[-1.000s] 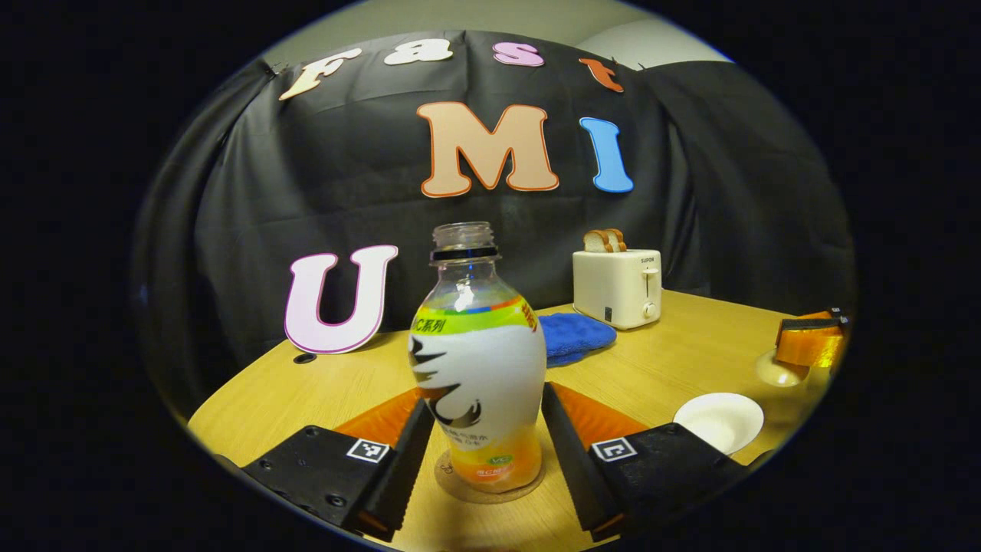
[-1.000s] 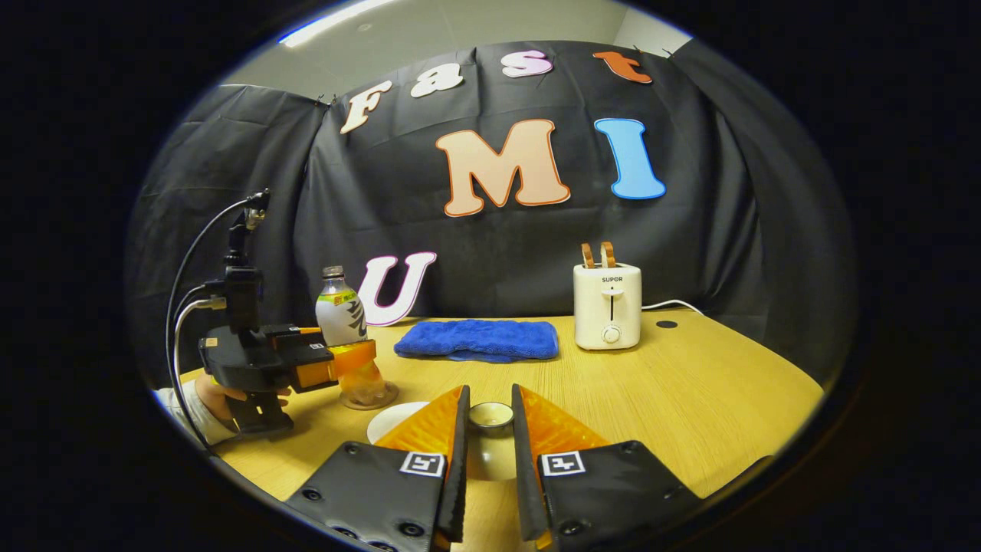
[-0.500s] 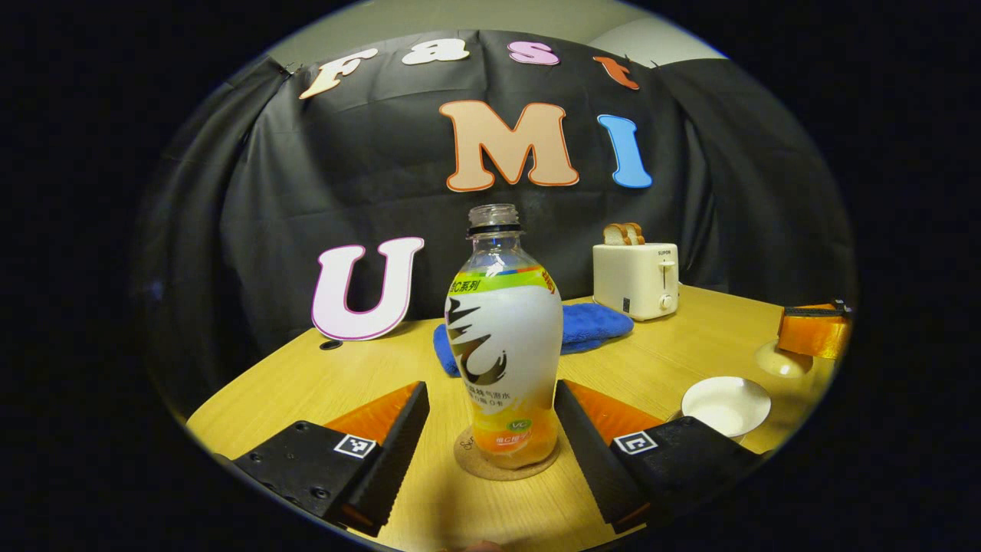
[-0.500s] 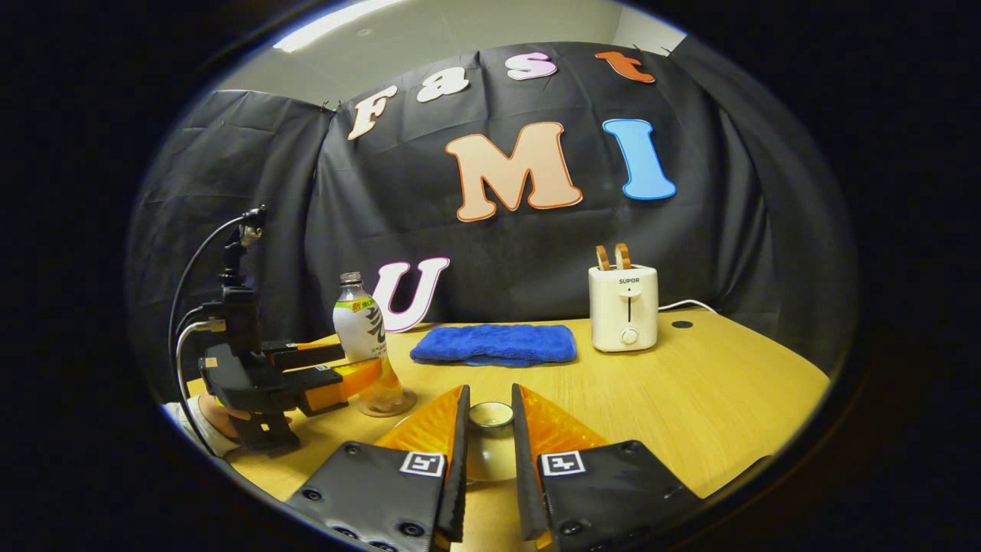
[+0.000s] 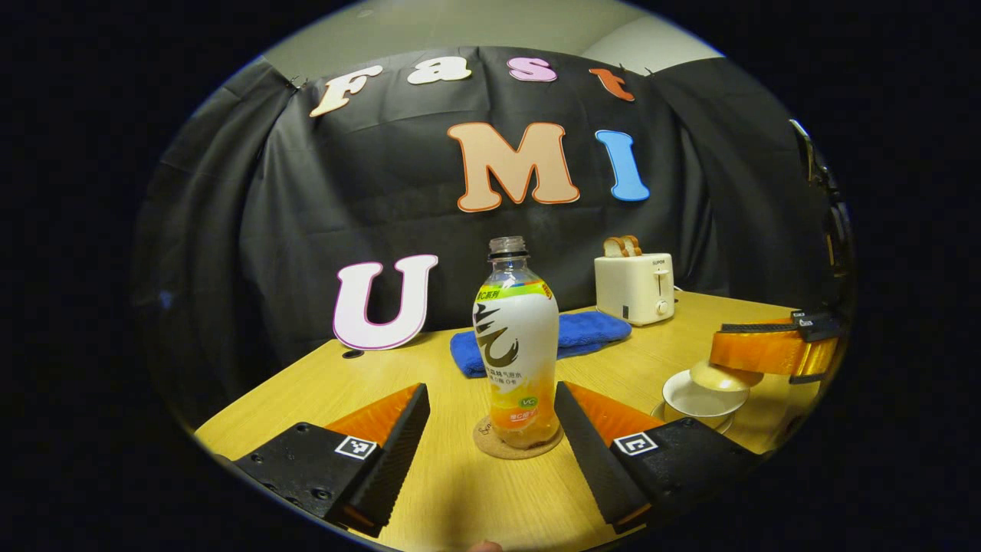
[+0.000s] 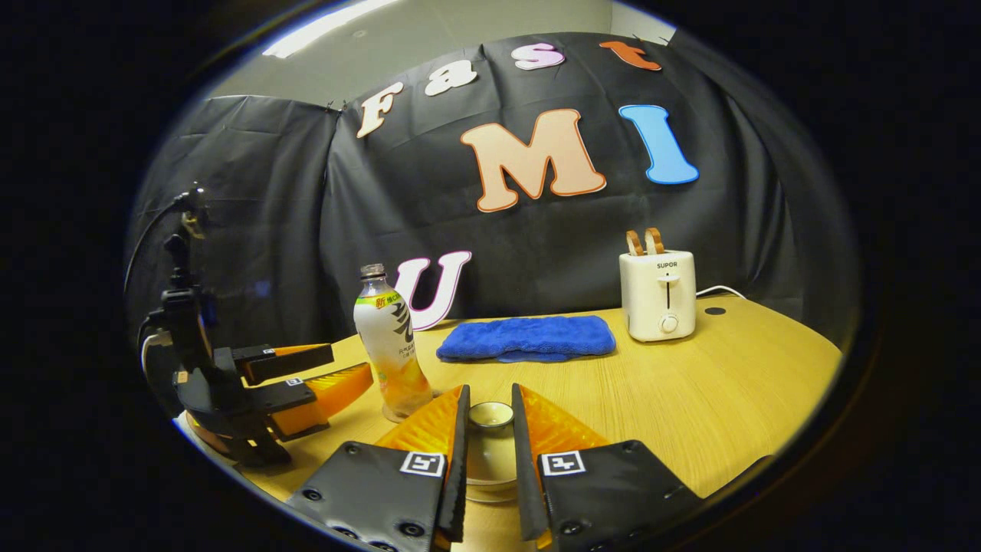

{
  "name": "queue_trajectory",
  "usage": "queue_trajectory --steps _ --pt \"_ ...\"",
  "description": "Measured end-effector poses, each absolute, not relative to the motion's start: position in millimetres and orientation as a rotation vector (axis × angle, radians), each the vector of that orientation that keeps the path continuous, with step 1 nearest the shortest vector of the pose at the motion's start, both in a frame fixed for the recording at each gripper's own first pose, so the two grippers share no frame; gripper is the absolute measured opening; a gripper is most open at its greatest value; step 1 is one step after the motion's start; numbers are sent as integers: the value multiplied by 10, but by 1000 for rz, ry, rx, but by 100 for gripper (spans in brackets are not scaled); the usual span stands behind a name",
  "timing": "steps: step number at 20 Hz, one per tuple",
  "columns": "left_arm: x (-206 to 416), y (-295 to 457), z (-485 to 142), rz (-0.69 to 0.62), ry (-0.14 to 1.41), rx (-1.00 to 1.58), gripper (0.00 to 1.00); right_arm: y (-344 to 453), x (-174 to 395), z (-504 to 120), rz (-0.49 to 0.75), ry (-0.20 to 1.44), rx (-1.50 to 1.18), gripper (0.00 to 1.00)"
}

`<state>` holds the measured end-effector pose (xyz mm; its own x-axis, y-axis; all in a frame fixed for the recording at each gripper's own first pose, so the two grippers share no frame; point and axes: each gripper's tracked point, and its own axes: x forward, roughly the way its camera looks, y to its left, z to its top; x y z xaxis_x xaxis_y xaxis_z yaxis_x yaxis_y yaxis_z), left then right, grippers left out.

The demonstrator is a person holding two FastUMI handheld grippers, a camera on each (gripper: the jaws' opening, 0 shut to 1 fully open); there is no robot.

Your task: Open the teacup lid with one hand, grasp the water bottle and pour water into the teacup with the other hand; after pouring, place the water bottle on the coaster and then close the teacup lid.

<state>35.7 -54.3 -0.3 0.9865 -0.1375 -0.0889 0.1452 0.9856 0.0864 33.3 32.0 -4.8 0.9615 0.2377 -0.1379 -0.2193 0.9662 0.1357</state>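
The uncapped water bottle (image 5: 515,337) stands upright on the round cork coaster (image 5: 490,448). My left gripper (image 5: 490,392) is open, one finger on each side of the bottle and clear of it. In the right gripper view the bottle (image 6: 391,345) is left of centre, with the open left gripper (image 6: 310,374) beside it. My right gripper (image 6: 489,402) is shut on the knob of the teacup lid (image 6: 490,448). From the left gripper view, the right gripper (image 5: 766,349) holds the lid (image 5: 724,374) tilted just over the white teacup (image 5: 701,397). I cannot tell whether lid and rim touch.
A folded blue towel (image 6: 527,339) lies at the back of the wooden table (image 6: 690,399). A white toaster (image 6: 657,295) with two bread slices stands to the right of it. A hand and cables sit behind the left gripper at the table's left edge.
My left gripper has drawn back from the bottle, which stays on the coaster. My right gripper has carried the lid across to just over the teacup.
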Motion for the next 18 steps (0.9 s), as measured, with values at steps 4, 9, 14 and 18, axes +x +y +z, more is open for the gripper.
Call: queue_trajectory --steps 4,9,14,18 --pt "281 -451 -16 -129 72 84 95 370 414 -137 224 171 108 31" --pt "195 -392 -36 -125 69 75 96 429 459 -216 220 177 88 31" --pt "167 -396 -30 -126 64 71 96 432 442 -253 211 169 58 31" --pt "148 -422 -65 -132 73 62 96 426 408 -267 204 175 43 32"
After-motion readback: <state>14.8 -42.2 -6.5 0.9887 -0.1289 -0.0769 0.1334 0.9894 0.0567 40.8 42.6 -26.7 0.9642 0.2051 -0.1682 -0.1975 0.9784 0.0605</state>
